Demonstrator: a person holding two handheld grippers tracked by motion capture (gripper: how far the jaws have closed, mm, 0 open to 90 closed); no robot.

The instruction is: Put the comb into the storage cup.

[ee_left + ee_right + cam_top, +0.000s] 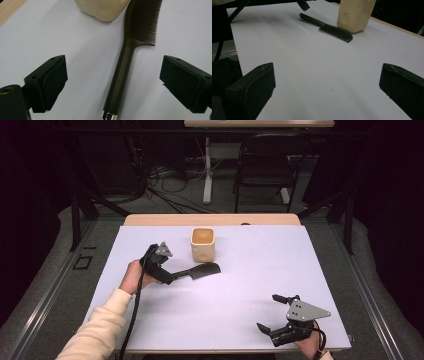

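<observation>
A dark comb [202, 271] with a long handle lies flat on the white table sheet [280, 265], its teeth end close to a cream cup [203, 245]. My left gripper [172, 276] is at the handle end, open. In the left gripper view the comb handle [120, 75] lies on the sheet between the wide-apart pads [53, 77], touching neither, and the cup [102, 8] is just beyond. My right gripper [267, 311] stands open near the front right with nothing between its fingers. Its own view shows the comb [329, 27] and the cup [355, 15] farther off.
The wooden table edge [210, 219] shows behind the sheet. A black chair [265, 165] and floor cables stand beyond the table. A person's cream sleeve [100, 330] comes in from the lower left.
</observation>
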